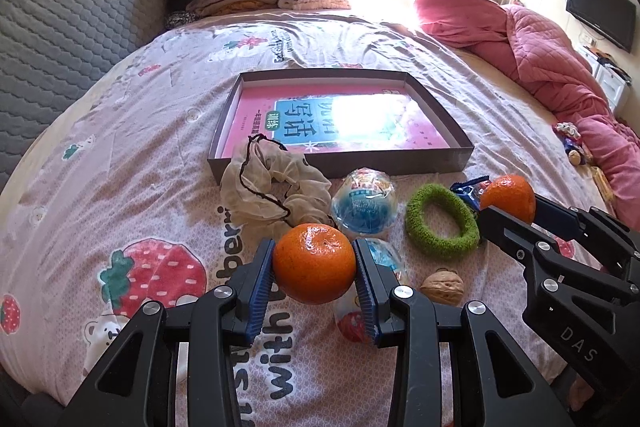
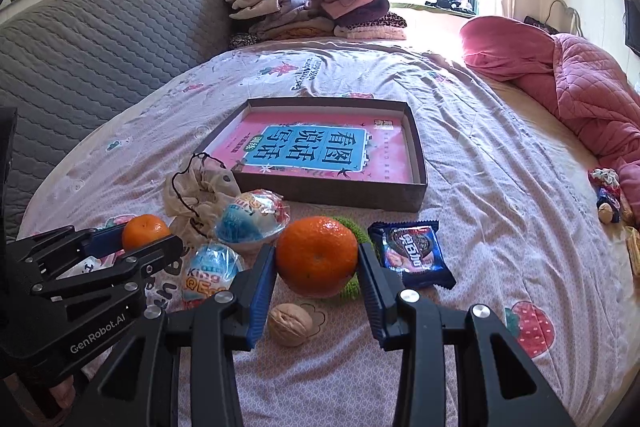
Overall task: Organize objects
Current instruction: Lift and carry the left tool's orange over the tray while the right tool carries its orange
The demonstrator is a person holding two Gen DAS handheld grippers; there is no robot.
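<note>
- Carrying two oranges above the bed: left gripper (image 1: 314, 263) clamps one orange (image 1: 314, 263), right gripper (image 2: 317, 256) clamps another orange (image 2: 317, 256).
- Next, we judge, both go to the box (image 2: 416, 163) mid-bed.

both tangerines are bright orange: one (image 1: 314, 263) between the left gripper (image 1: 314, 267) fingers, the other tangerine (image 2: 317, 255) in the right gripper (image 2: 317, 267). the grippers are black with blue ribbed pads (image 1: 260, 291). the knitted ring (image 1: 442, 221) is green, the walnut (image 1: 442, 287) tan, the cookie packet (image 2: 412, 255) dark blue. the bedsheet (image 1: 120, 131) is pale pink with red strawberries. the book (image 2: 320, 149) cover is pink and teal inside a brown box (image 2: 332, 193).
</note>
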